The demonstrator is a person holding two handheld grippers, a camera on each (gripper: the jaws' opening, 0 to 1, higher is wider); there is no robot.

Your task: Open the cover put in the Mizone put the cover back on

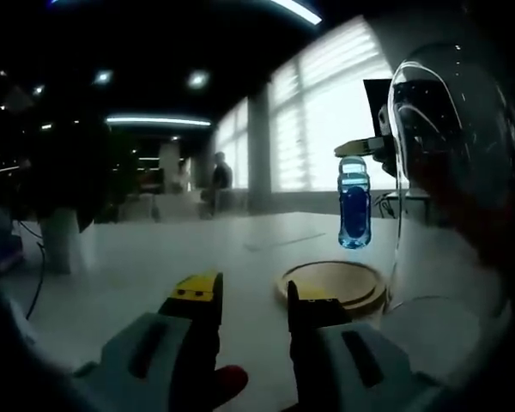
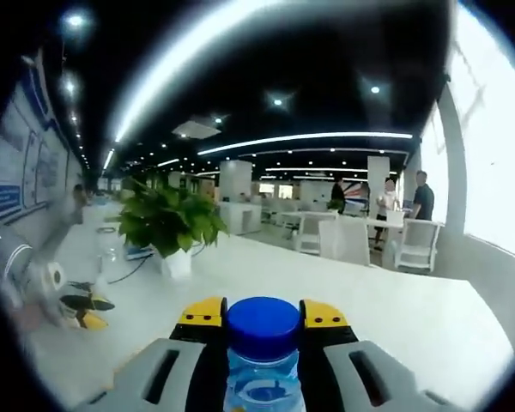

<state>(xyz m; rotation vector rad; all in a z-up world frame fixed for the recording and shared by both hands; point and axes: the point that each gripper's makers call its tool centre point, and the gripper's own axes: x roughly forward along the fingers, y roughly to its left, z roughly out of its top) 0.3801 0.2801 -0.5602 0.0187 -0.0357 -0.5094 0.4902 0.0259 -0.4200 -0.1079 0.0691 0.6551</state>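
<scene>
At the bottom centre of the right gripper view, the Mizone bottle (image 2: pixel 263 356) with its blue cap sits clamped between the right gripper (image 2: pixel 263 319) jaws, hanging above the white table (image 1: pixel 154 257) at right in the left gripper view, where the left gripper (image 1: pixel 252 296) gapes wide near a round wooden cover (image 1: pixel 333 283).

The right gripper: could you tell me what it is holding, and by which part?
The right gripper holds the bottle by its neck, just under the blue cap.
</scene>
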